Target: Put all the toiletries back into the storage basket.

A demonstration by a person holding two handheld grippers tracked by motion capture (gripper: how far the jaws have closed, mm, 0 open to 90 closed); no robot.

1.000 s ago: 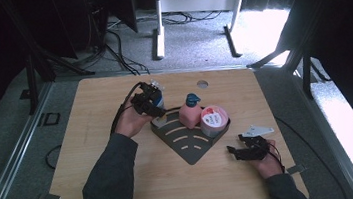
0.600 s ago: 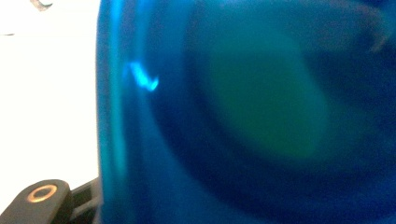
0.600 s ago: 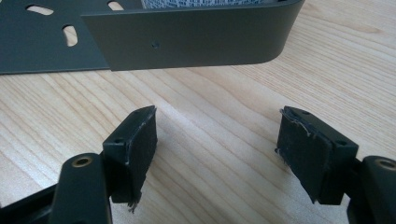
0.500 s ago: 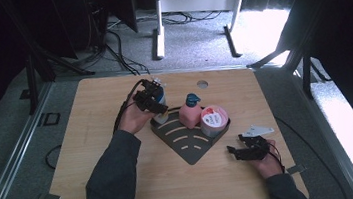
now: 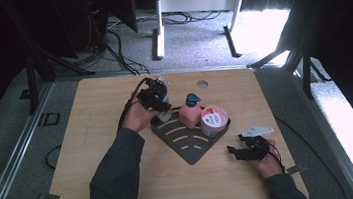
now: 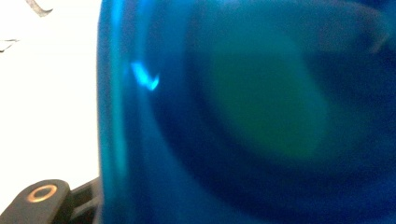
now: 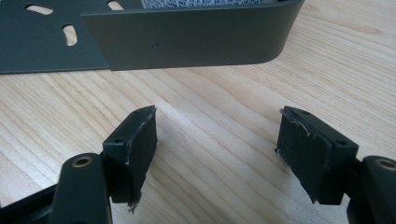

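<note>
The blue-capped bottle (image 5: 163,101) stands at the far left corner of the dark slotted tray (image 5: 190,146), upright or nearly so, its pale body just showing beside the left gripper (image 5: 156,97). Whether its base is already down inside the tray or just above the rim I cannot tell from the high view. In the left gripper view the bottle's blue surface (image 6: 243,116) sits blurred right against the lens, with one black jaw at the bottom left corner pressed beside it, so the left gripper appears closed around the bottle, though the contact itself is not sharp.

Right of that bottle, on the tray's far side, stands a pink pump bottle (image 5: 191,114) with a blue top, and right again a round pink tub (image 5: 213,120) tilted against the tray's raised wall (image 7: 196,39).

Near the tray's right edge the right gripper (image 5: 248,150) rests on the wooden table (image 5: 93,139), its jaws spread wide with nothing between them, pointed at the tray wall.

The risk, as I judge it, lies at the crowded far side of the tray: if the blue-capped bottle drifts rightward it could knock the pink pump bottle over. Letting go while its base straddles the rim would tip it. The tray could also slide, since nothing steadies it.
</note>
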